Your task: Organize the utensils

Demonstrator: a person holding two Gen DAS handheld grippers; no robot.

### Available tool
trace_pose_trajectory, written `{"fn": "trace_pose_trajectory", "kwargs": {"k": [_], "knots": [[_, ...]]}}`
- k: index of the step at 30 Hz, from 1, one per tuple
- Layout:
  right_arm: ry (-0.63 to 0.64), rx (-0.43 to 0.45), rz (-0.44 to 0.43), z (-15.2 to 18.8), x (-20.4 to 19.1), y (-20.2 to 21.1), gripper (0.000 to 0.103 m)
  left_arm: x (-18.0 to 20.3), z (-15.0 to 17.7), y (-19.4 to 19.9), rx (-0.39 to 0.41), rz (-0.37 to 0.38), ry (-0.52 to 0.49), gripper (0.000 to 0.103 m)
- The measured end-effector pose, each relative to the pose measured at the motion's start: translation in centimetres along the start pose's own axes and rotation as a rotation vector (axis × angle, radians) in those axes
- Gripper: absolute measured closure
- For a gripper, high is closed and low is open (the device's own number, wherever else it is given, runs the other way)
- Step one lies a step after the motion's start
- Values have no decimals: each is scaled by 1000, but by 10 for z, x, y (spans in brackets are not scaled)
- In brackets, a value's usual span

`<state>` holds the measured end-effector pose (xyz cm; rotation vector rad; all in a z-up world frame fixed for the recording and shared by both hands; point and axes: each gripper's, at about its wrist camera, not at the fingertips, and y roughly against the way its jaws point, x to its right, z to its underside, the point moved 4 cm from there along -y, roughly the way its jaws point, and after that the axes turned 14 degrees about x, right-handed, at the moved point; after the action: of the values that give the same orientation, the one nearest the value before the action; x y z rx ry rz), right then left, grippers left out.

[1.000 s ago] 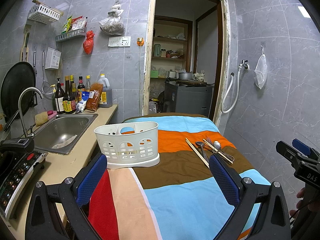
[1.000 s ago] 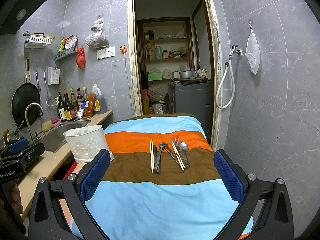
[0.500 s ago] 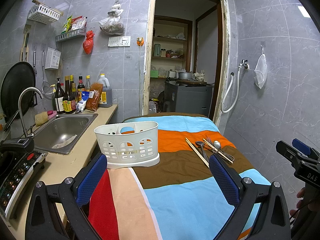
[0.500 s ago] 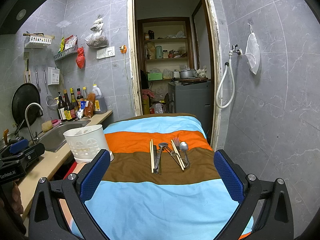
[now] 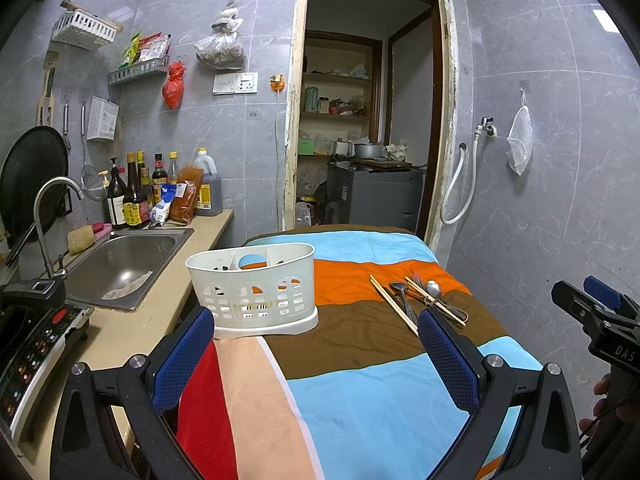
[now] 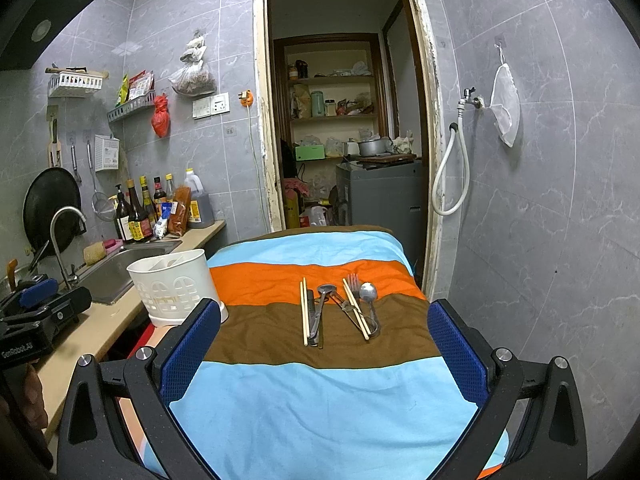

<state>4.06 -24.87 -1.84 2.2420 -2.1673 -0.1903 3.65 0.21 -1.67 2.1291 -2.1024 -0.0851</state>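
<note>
A white plastic utensil caddy [image 5: 254,286] with dividers stands on the striped cloth table [image 5: 360,380], at its left edge; it also shows in the right wrist view [image 6: 172,284]. Several utensils lie on the brown and orange stripes: chopsticks [image 6: 305,312], a dark spoon [image 6: 320,312], a fork [image 6: 352,292], a second chopstick pair [image 6: 356,314] and a shiny spoon [image 6: 370,300]. They also show in the left wrist view [image 5: 420,300]. My left gripper [image 5: 316,360] is open and empty, short of the caddy. My right gripper [image 6: 324,352] is open and empty, short of the utensils.
A steel sink [image 5: 120,260] with a tap sits in the counter left of the table, with bottles [image 5: 136,196] behind it. A cooktop panel [image 5: 28,352] lies at the near left. A doorway [image 6: 344,140] opens behind the table. Tiled wall stands on the right.
</note>
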Motion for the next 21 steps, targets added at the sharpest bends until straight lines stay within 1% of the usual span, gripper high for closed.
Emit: {"fn": "trace_pose_trajectory", "kwargs": {"k": [5, 10, 12, 18, 21], "knots": [[2, -10, 3, 1, 3, -1, 1, 4, -8, -9, 14, 15, -1, 0], [5, 4, 15, -11, 13, -9, 1, 19, -13, -31, 9, 35, -2, 0], [1, 1, 20, -10, 18, -14, 1, 24, -15, -42, -1, 39, -2, 0], [-9, 4, 9, -20, 41, -57, 1, 36, -20, -75, -9, 45, 6, 0], [3, -18, -7, -21, 51, -86, 1, 47, -23, -96, -13, 44, -1, 0]]}}
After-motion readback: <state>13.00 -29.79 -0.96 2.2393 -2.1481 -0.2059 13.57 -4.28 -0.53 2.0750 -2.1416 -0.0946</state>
